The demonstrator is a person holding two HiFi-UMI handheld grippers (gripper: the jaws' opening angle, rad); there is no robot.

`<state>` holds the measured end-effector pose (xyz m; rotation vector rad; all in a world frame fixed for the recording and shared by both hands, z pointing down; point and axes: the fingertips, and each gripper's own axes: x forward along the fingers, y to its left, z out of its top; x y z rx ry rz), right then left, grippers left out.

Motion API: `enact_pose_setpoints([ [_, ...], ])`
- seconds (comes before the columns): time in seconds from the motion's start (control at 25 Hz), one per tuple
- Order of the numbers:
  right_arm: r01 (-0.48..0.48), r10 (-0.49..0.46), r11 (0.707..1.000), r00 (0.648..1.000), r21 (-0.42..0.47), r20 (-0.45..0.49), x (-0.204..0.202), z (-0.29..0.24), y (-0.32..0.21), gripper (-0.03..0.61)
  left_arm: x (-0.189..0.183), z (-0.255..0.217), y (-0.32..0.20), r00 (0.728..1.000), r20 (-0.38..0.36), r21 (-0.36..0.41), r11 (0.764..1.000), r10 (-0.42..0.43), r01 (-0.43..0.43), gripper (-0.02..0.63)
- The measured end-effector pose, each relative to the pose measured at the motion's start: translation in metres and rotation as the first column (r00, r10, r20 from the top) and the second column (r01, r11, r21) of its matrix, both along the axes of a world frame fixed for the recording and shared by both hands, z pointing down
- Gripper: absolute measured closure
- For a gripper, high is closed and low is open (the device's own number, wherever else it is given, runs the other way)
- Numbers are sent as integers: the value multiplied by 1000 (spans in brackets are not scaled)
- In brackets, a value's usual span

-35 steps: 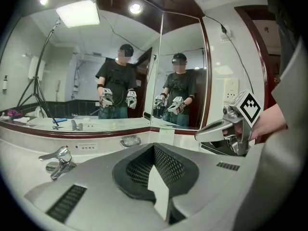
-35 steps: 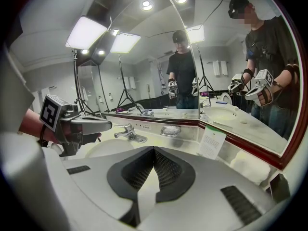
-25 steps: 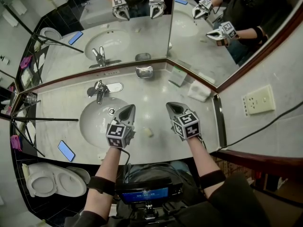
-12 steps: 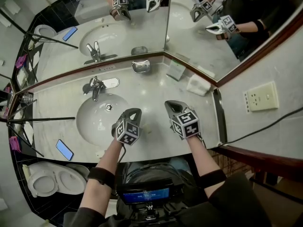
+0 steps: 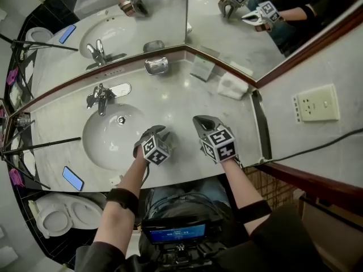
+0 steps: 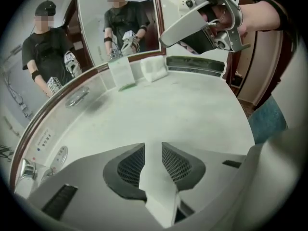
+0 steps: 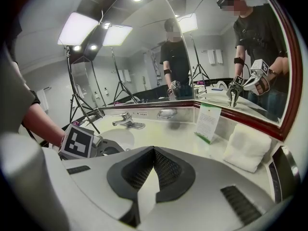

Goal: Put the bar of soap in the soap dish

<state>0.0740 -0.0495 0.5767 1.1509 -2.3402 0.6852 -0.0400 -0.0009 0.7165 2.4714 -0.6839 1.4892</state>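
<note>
Two grippers hang low over the marble counter (image 5: 187, 95). Left gripper (image 5: 160, 134), jaws just opened partway, straddles a pale block, seemingly the bar of soap (image 6: 159, 196), with its pads not pressing it, at the sink basin's (image 5: 108, 143) three o'clock rim. Right gripper (image 5: 199, 120), at its three o'clock, is closed and empty. Steel soap dish (image 5: 156, 66), at twelve o'clock against the mirror (image 5: 142, 21), shows bare metal.

In the lower centre, the pale grey left gripper (image 5: 160, 131) and right gripper (image 5: 198, 119) each carry a black-and-white square-marker cube (image 5: 156, 151) and have dark grey, mesh-textured jaw pads (image 6: 131, 164). A black band (image 5: 120, 200) wraps each forearm above black short sleeves (image 5: 93, 259).
</note>
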Motion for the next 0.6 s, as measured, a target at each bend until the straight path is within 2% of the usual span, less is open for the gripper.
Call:
enact_pose_setpoints([
  [0.24, -3, 3, 1000, 1000, -8, 2, 0, 4, 3, 560, 8, -10, -6, 1000, -20, 26, 1000, -6, 7, 504],
  [0.4, 1, -1, 1000, 1000, -3, 6, 0, 1, 2, 560, 12, -38, -18, 996, -72, 92, 994, -50, 56, 610],
  [0.52, 10, -10, 1000, 1000, 10, 7, -2, -5, 0, 560, 11, -60, -22, 984, -146, 113, 987, -97, 114, 612],
  [0.6, 17, -17, 1000, 1000, 19, 7, -5, -10, -2, 560, 10, -82, -24, 963, -227, 122, 977, -145, 176, 612],
])
